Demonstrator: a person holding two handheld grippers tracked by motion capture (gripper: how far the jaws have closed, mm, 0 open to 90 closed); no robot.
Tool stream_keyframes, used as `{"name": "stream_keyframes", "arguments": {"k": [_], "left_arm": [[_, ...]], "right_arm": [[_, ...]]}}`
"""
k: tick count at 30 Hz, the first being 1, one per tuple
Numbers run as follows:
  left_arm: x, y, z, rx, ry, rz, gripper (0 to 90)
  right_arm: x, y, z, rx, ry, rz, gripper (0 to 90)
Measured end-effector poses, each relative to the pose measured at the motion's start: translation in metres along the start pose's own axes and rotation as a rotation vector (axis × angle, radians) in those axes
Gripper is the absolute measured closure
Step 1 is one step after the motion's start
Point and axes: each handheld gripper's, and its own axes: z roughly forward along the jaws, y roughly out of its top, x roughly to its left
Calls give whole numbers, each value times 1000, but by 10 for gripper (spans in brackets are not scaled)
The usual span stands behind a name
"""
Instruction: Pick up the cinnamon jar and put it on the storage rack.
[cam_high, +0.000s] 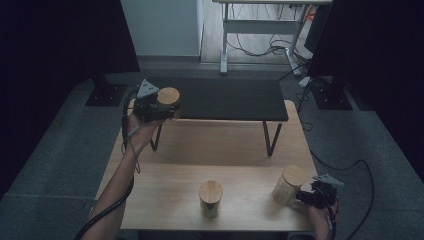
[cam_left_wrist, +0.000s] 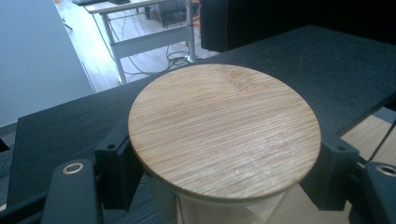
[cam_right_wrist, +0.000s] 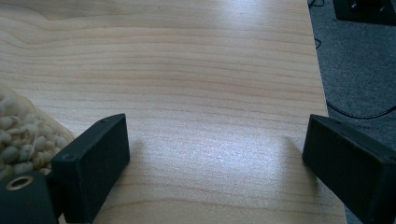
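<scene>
My left gripper (cam_high: 156, 106) is raised over the left end of the black shelf (cam_high: 230, 98), shut on a jar with a round bamboo lid (cam_high: 168, 95). In the left gripper view the lid (cam_left_wrist: 224, 130) is large between the two black jaws, which press on the jar just under its rim; my left gripper (cam_left_wrist: 224, 170) is seen from behind. My right gripper (cam_high: 314, 193) rests low at the table's front right corner, open. Its jaws (cam_right_wrist: 219, 163) stand wide apart over bare wood. A second lidded jar (cam_high: 289, 184) of pale beans (cam_right_wrist: 14, 130) stands just to their left, outside them.
A third bamboo-lidded jar (cam_high: 210, 197) stands near the front middle of the light wooden table (cam_high: 225, 155). The black shelf stands on thin legs at the table's far side. The table's right edge (cam_right_wrist: 322, 93) drops to grey carpet with cables.
</scene>
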Motion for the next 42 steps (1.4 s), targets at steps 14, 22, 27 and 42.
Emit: {"name": "stream_keyframes", "arguments": {"k": [14, 22, 27, 42], "left_arm": [[10, 3, 11, -6, 10, -29, 256], [15, 4, 16, -5, 12, -41, 255], [15, 5, 16, 1, 15, -38, 252], [10, 3, 18, 17, 42, -13, 43]], "right_arm": [[0, 0, 0, 0, 0, 0, 69], [0, 0, 0, 0, 0, 0, 69], [0, 0, 0, 0, 0, 0, 69], [0, 0, 0, 0, 0, 0, 68]]}}
